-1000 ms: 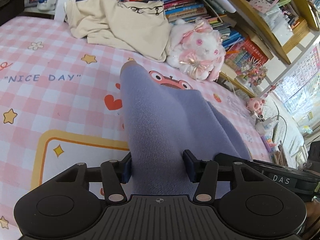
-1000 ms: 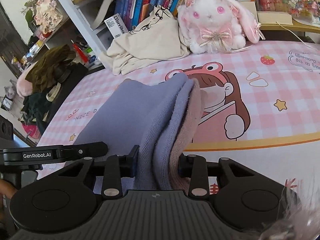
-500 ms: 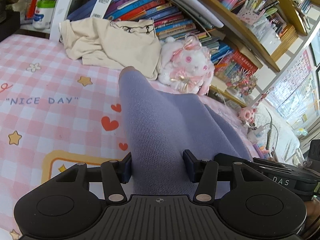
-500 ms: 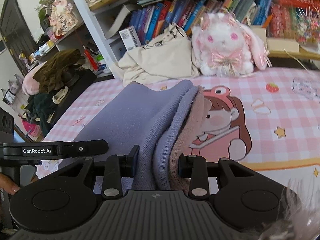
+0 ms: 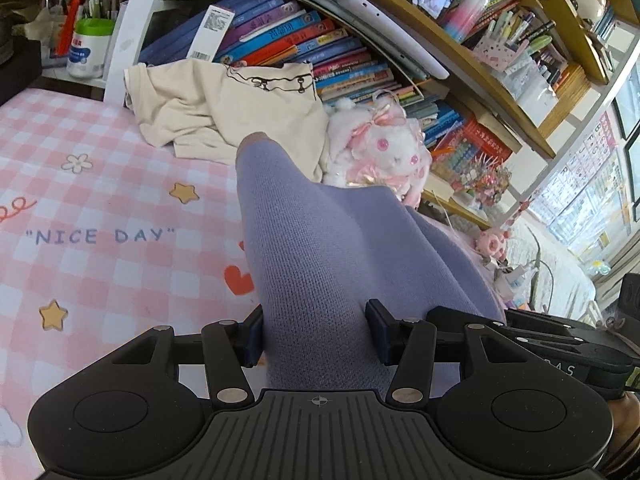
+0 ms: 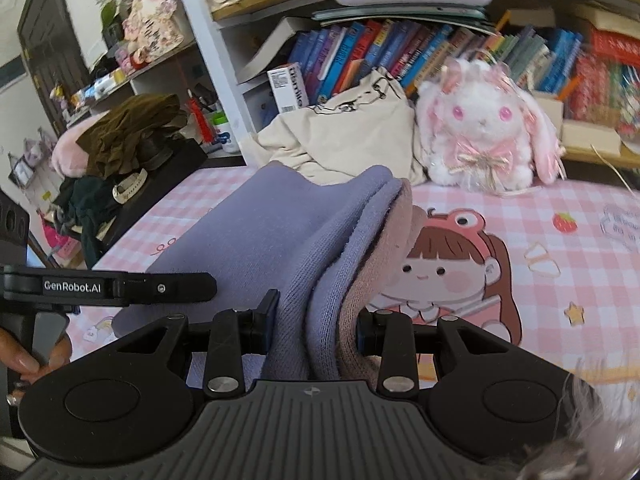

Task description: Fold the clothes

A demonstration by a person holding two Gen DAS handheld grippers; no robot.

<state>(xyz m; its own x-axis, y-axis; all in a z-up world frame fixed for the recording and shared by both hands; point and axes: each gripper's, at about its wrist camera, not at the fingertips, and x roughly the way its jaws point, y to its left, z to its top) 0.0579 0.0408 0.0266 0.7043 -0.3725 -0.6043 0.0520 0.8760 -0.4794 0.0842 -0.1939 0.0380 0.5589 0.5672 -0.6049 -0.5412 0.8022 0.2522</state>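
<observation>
A lavender knit garment (image 5: 320, 264) with a dusty-pink inner layer (image 6: 372, 264) hangs lifted above the pink checked bed cover (image 5: 100, 208). My left gripper (image 5: 314, 334) is shut on a thick bunch of it, the cloth filling the gap between the pads. My right gripper (image 6: 316, 328) is shut on the folded lavender and pink layers at the other end. In the right wrist view the left gripper's body (image 6: 108, 288) shows at the left edge, with a person's fingers (image 6: 24, 360) on its handle. The garment's lower part is hidden behind both grippers.
A cream garment (image 5: 224, 108) lies crumpled at the back of the bed against a bookshelf (image 5: 320, 40). A white and pink plush rabbit (image 6: 484, 132) sits beside it. Dark clothes (image 6: 128, 136) are piled on a stand to the left of the bed.
Both grippers have risen with the lavender garment still held. More of the bookshelf shows and the bed cover sits lower in both views. The right gripper rolled slightly.
</observation>
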